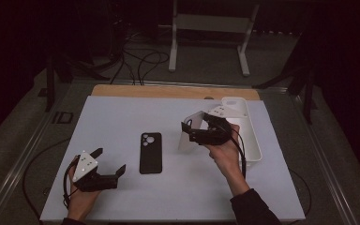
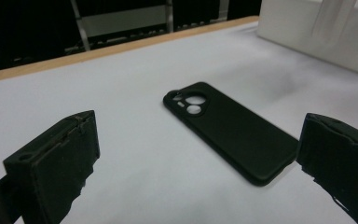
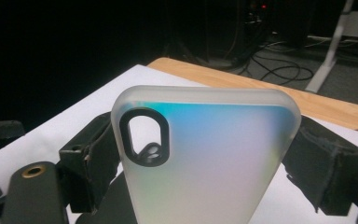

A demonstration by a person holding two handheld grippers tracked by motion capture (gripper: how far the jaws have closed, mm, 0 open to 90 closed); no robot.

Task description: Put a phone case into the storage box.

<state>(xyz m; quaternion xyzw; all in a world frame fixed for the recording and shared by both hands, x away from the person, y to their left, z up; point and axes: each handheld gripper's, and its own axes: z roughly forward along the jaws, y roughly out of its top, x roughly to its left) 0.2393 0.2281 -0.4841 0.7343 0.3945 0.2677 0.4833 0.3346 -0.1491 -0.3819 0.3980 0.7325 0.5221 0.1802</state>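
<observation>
A lab-like recording space: white-topped table [image 1: 122, 117], loose floor cables [image 1: 140, 61], metal stand legs [image 1: 172, 51], dark surroundings.

Dim, grainy pictures; dark surroundings, soft shadows, blurred near edges.

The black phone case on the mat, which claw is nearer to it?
Left. The left claw sits open just left of the black phone case, not touching; the right claw is farther right, gripping a translucent case.
</observation>
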